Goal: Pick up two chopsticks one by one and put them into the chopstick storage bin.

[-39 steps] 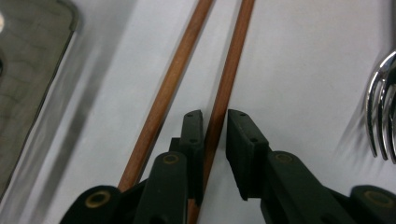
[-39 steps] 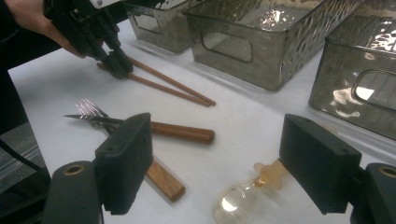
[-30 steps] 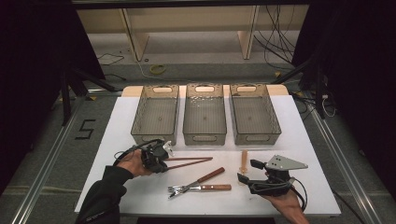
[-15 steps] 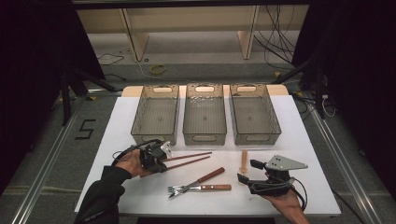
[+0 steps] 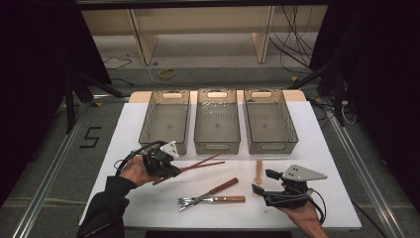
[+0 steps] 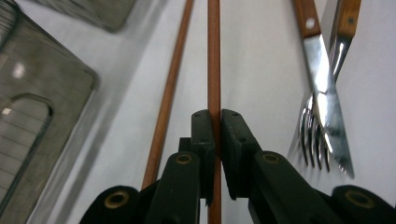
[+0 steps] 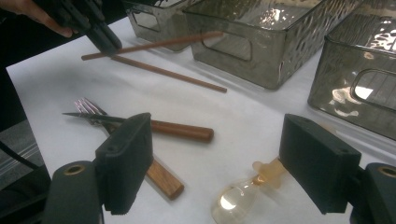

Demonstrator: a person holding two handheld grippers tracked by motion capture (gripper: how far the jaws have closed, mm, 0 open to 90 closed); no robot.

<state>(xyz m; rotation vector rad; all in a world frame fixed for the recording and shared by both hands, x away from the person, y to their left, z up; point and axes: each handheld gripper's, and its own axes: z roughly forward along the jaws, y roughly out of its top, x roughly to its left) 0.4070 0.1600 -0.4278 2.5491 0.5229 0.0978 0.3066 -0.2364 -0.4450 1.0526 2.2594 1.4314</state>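
Observation:
Two brown chopsticks lie in front of the bins. My left gripper [image 5: 176,169] [image 6: 217,116] is shut on one chopstick [image 6: 214,65] [image 7: 159,44] near its end, and that stick hangs level just off the white table. The other chopstick [image 6: 169,98] [image 7: 173,73] rests on the table beside it. My right gripper [image 5: 263,181] [image 7: 222,163] hovers open at the front right, with an amber plastic spoon [image 5: 258,168] [image 7: 236,200] lying on the table below the gap between its jaws.
A fork and a knife [image 5: 213,194] [image 7: 154,130] with wooden handles lie crossed at the front centre. Three smoky clear bins [image 5: 166,144] [image 5: 217,146] [image 5: 271,146] stand in a row at the back of the table [image 5: 327,148].
My left gripper has risen a little with the chopstick in its jaws, lifting it off the table. The right gripper has stayed where it was.

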